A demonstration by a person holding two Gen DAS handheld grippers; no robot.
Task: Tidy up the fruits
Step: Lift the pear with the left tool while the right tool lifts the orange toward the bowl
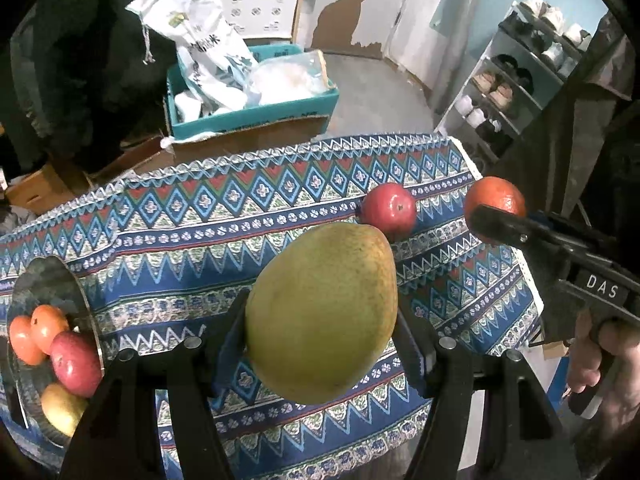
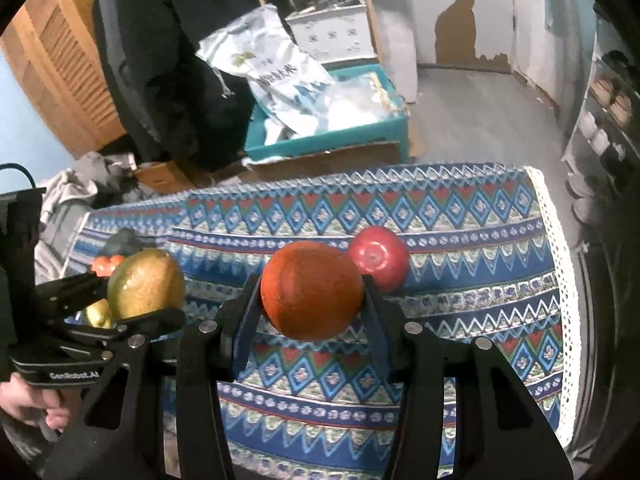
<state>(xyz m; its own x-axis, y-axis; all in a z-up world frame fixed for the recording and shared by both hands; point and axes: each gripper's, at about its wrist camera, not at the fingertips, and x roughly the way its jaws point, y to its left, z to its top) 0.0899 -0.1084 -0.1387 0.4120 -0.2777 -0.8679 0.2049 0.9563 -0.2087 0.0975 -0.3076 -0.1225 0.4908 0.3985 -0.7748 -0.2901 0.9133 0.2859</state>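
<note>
While both grippers hold fruit above the patterned table, each camera catches things the other misses:

Left gripper: the left gripper (image 1: 320,332) is clamped on a green-yellow pear (image 1: 322,312), one finger on each side, the pear lifted off the cloth.

Right gripper: the right gripper (image 2: 312,300) is closed around an orange (image 2: 312,290), held above the middle of the table.

Left view only: a shiny metal bowl (image 1: 76,292) at the table's left edge, with its contents plain to see; a shoe rack (image 1: 520,76) off the right side.

Bowl contents: two orange fruits (image 1: 36,334), a red apple (image 1: 76,364) and a yellow fruit (image 1: 62,408).

Right view only: a wooden slatted door (image 2: 60,60) at far left; the bowl is mostly hidden behind the pear (image 2: 146,284).

Loose fruit: a red apple on the cloth (image 2: 378,258) lies near the table's right edge, just beyond the held orange.

Beyond the table's far edge: a teal box (image 1: 248,120) holding white bags (image 1: 200,32).
</note>
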